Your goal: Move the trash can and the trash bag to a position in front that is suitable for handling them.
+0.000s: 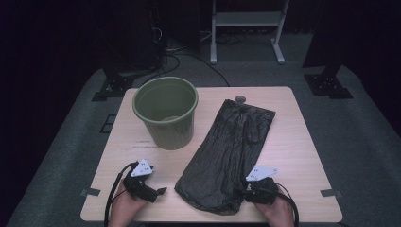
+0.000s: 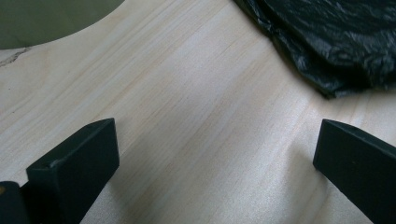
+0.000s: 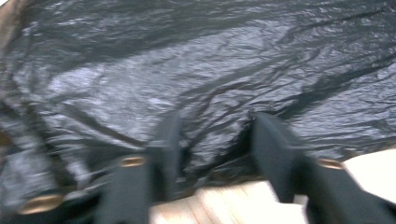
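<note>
While the black plastic bag (image 1: 229, 151) lies flat and diagonal on the wooden table (image 1: 293, 142), just right of the green bin (image 1: 165, 113), the right gripper (image 3: 212, 140) rests at its near edge with jaws partly closed around a fold of film. The left gripper (image 2: 215, 158) stands spread wide over bare wood, apart from the bag.

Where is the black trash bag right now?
In the high view the black trash bag lies flat on the table's right half, beside the green bin, its near edge at the right gripper.
</note>
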The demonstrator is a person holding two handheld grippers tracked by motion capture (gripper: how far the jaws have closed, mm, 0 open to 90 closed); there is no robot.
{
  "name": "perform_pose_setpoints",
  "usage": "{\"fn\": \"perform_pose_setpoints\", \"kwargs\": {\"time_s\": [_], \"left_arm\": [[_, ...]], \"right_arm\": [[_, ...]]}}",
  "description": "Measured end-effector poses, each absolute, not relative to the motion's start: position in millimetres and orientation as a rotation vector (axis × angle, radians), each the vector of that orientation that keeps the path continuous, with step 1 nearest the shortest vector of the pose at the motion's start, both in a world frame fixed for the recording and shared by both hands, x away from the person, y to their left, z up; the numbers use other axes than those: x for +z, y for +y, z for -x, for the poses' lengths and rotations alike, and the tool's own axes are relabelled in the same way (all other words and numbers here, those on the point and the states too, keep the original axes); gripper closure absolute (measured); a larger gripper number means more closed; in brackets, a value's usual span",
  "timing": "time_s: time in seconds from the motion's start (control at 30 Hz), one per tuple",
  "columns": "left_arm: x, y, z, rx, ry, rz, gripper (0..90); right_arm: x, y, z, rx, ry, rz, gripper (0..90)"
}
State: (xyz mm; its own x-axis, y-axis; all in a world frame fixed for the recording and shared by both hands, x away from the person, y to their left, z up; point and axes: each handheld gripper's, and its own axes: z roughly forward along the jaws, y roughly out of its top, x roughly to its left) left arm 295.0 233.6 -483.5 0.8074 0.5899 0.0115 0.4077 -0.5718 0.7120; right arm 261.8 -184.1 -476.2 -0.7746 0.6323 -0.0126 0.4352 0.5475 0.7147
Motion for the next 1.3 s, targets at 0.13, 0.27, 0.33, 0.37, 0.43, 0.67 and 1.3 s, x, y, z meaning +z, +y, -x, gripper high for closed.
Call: {"fn": "perform_pose_setpoints", "kwargs": {"time_s": [0.13,0.27,0.33,0.37,0.43,0.67,1.3], "left_arm": [[-484,234,-295,0.321,0.731,-2.257,0.0],[-484,234,-295,0.321,0.731,-2.257,0.0],[-483,234,-295,0.321,0.731,-2.257,0.0],[-484,234,-295,0.321,0.731,-2.257,0.0],[-484,234,-295,0.321,0.731,-2.257,0.0],[-484,234,-294,0.322,0.731,-2.257,0.0],[-484,233,-294,0.322,0.732,-2.255,0.0]], "right_arm": [[-476,-188,-263,1.047,2.524,-0.892,81.6],[-474,-195,-266,1.049,2.52,-0.906,87.4],[-473,-200,-267,1.059,2.511,-0.921,88.2],[-472,-203,-268,1.063,2.51,-0.928,88.3],[-471,-209,-269,1.062,2.501,-0.944,88.3],[-469,-230,-273,1.06,2.475,-0.992,88.9],[-468,-283,-278,1.018,2.375,-1.149,75.5]]}}
